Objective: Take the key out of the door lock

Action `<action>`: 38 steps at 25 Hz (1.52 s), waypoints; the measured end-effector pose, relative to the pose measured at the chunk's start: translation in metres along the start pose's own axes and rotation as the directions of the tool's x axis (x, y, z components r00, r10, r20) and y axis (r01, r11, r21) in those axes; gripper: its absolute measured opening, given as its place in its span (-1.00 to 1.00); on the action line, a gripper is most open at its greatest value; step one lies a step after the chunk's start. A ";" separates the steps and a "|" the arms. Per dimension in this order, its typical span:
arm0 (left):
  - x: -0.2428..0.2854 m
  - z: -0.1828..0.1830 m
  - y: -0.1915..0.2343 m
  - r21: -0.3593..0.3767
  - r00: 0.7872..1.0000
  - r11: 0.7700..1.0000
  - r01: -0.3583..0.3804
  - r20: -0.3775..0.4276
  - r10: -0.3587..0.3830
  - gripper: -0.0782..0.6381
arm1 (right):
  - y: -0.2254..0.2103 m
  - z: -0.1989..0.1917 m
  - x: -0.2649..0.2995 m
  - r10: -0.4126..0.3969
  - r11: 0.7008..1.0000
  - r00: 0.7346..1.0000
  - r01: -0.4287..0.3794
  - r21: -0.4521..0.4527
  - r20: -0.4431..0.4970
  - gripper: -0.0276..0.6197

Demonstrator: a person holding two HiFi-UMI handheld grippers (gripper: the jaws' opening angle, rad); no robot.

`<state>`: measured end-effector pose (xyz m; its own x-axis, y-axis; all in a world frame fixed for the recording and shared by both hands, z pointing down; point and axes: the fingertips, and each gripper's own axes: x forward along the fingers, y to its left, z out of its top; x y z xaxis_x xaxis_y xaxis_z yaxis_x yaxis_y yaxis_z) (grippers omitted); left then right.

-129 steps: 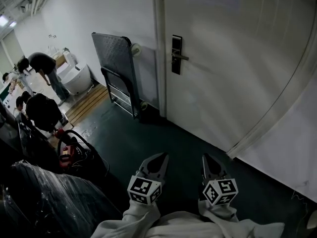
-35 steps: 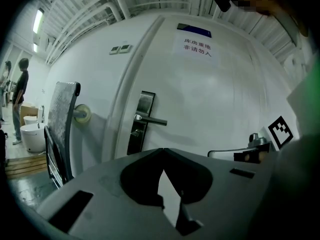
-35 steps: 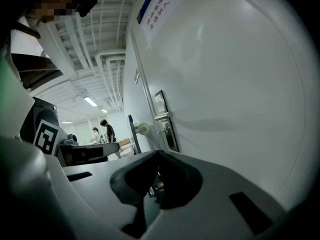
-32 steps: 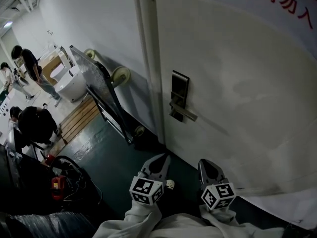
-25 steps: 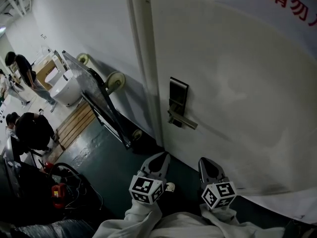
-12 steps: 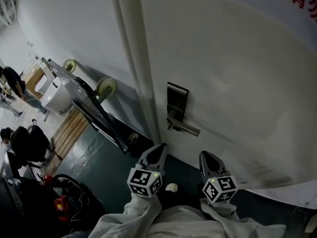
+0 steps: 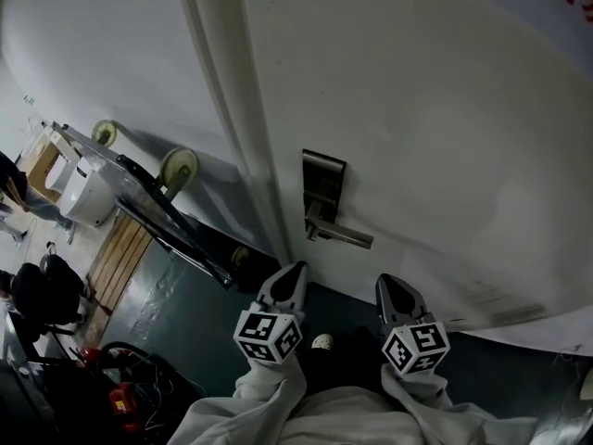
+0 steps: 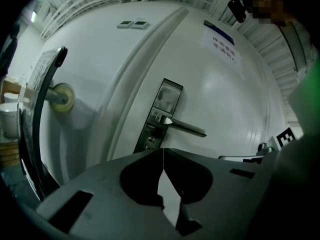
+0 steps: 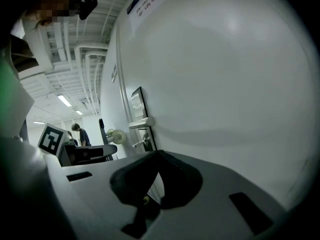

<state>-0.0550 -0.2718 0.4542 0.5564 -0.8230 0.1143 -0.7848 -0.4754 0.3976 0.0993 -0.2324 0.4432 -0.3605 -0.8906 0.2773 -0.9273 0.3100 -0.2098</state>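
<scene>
Far left, a folded cart (image 7: pixel 153 213) leans on the wall. The left gripper (image 7: pixel 294 271) has its jaws pressed together with nothing between them, and it points at the lock plate (image 7: pixel 322 185) from just below. The key (image 9: pixel 138 143) sticks out of the lock under the lever handle (image 7: pixel 341 237) on the white door (image 7: pixel 445 109). On the right, the right gripper (image 7: pixel 390 285) is closed too, empty and short of the door.

The head view looks steeply down the door (image 7: pixel 445 109) from above the lock plate (image 7: pixel 323 191), fairly near. The left gripper view faces the lock plate from just below, close. The right gripper view sights along the door from the lock plate's right. All three share it.
</scene>
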 end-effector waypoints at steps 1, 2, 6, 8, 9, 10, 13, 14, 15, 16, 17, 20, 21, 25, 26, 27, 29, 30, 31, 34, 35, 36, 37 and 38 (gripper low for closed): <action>0.001 -0.002 0.002 -0.038 1.000 0.999 0.001 0.003 -0.001 -0.74 | 0.000 -0.001 -0.001 -0.003 1.000 1.000 0.003 -0.004 -0.003 -0.75; 0.001 -0.003 0.005 -0.079 1.000 0.997 0.002 0.007 -0.002 -0.74 | 0.001 -0.002 -0.001 -0.005 1.000 1.000 0.005 -0.007 -0.006 -0.75; 0.005 -0.006 0.012 -0.252 0.999 0.968 0.018 0.031 -0.010 -0.74 | 0.002 -0.004 -0.003 -0.012 1.000 1.000 0.011 -0.012 -0.019 -0.75; 0.007 -0.008 0.015 -0.338 0.999 0.941 0.024 0.040 -0.011 -0.74 | 0.002 -0.004 -0.004 -0.014 1.000 1.000 0.014 -0.015 -0.023 -0.75; 0.008 -0.009 0.018 -0.383 0.999 0.924 0.024 0.045 -0.007 -0.74 | 0.001 -0.003 -0.004 -0.015 1.000 1.000 0.015 -0.017 -0.024 -0.75; 0.010 -0.010 0.020 -0.427 0.999 0.904 0.025 0.054 -0.003 -0.74 | 0.000 -0.003 -0.004 -0.016 1.000 1.000 0.015 -0.021 -0.025 -0.75; 0.015 -0.011 0.027 -0.561 0.996 0.826 0.053 0.095 0.001 -0.73 | -0.005 -0.001 -0.001 -0.019 0.999 1.000 0.018 -0.033 -0.024 -0.75; 0.019 -0.011 0.028 -0.605 0.994 0.793 0.070 0.110 -0.003 -0.73 | -0.007 0.000 0.001 -0.020 0.999 0.999 0.020 -0.034 -0.025 -0.75; 0.022 -0.011 0.029 -0.644 0.992 0.759 0.088 0.124 -0.010 -0.65 | -0.009 0.001 0.002 -0.022 0.999 0.999 0.021 -0.035 -0.026 -0.75; 0.026 -0.012 0.029 -0.675 0.991 0.730 0.105 0.135 -0.017 -0.45 | -0.011 0.001 0.002 -0.023 0.999 0.999 0.022 -0.036 -0.028 -0.75; 0.029 -0.012 0.030 -0.697 0.990 0.708 0.116 0.143 -0.022 -0.36 | -0.012 0.002 0.003 -0.023 0.999 0.999 0.022 -0.038 -0.030 -0.75; 0.039 -0.013 0.031 -0.728 0.987 0.672 0.135 0.159 -0.026 -0.32 | -0.015 0.001 0.005 -0.017 0.999 0.999 0.016 -0.042 -0.040 -0.76; 0.043 -0.013 0.031 -0.737 0.986 0.661 0.142 0.168 -0.025 -0.31 | -0.015 0.000 0.006 -0.014 0.999 0.999 0.012 -0.042 -0.045 -0.75; 0.057 -0.009 0.030 -0.771 0.978 0.611 0.178 0.207 -0.024 -0.30 | -0.017 0.001 0.012 0.003 0.999 0.998 -0.006 -0.047 -0.062 -0.75; 0.061 -0.008 0.029 -0.778 0.976 0.600 0.188 0.214 -0.028 -0.30 | -0.018 0.001 0.013 0.006 0.999 0.998 -0.009 -0.048 -0.066 -0.75; 0.064 -0.008 0.028 -0.782 0.976 0.593 0.193 0.217 -0.031 -0.30 | -0.019 0.001 0.015 0.008 0.999 0.998 -0.011 -0.050 -0.070 -0.75; 0.070 -0.009 0.030 -0.787 0.977 0.587 0.189 0.213 -0.027 -0.31 | -0.022 0.001 0.017 0.009 0.998 0.997 -0.013 -0.054 -0.076 -0.76; 0.073 -0.009 0.030 -0.793 0.976 0.579 0.191 0.217 -0.024 -0.31 | -0.023 0.002 0.018 0.009 0.998 0.997 -0.013 -0.058 -0.079 -0.75; 0.075 -0.008 0.031 -0.799 0.974 0.569 0.195 0.224 -0.020 -0.31 | -0.024 0.003 0.019 0.010 0.998 0.997 -0.015 -0.062 -0.081 -0.75; 0.081 -0.006 0.035 -0.810 0.969 0.548 0.209 0.248 -0.004 -0.31 | -0.026 0.003 0.022 0.016 0.997 0.996 -0.022 -0.071 -0.091 -0.75; 0.082 -0.006 0.036 -0.810 0.967 0.546 0.213 0.254 0.000 -0.33 | -0.027 0.003 0.024 0.017 0.997 0.995 -0.024 -0.072 -0.094 -0.75; 0.084 -0.005 0.037 -0.809 0.965 0.545 0.219 0.262 0.001 -0.39 | -0.027 0.003 0.025 0.019 0.997 0.995 -0.026 -0.071 -0.095 -0.75; 0.086 -0.003 0.036 -0.806 0.962 0.546 0.228 0.272 -0.001 -0.45 | -0.028 0.003 0.026 0.020 0.997 0.995 -0.027 -0.070 -0.097 -0.75; 0.087 -0.001 0.035 -0.803 0.960 0.546 0.238 0.281 -0.005 -0.48 | -0.027 0.004 0.026 0.022 0.997 0.995 -0.029 -0.068 -0.099 -0.75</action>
<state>-0.0339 -0.3603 0.4787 0.4610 -0.8750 -0.1482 -0.0772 -0.2058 0.9755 0.1156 -0.2656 0.4530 -0.3893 -0.8461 0.3640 -0.9211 0.3579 -0.1533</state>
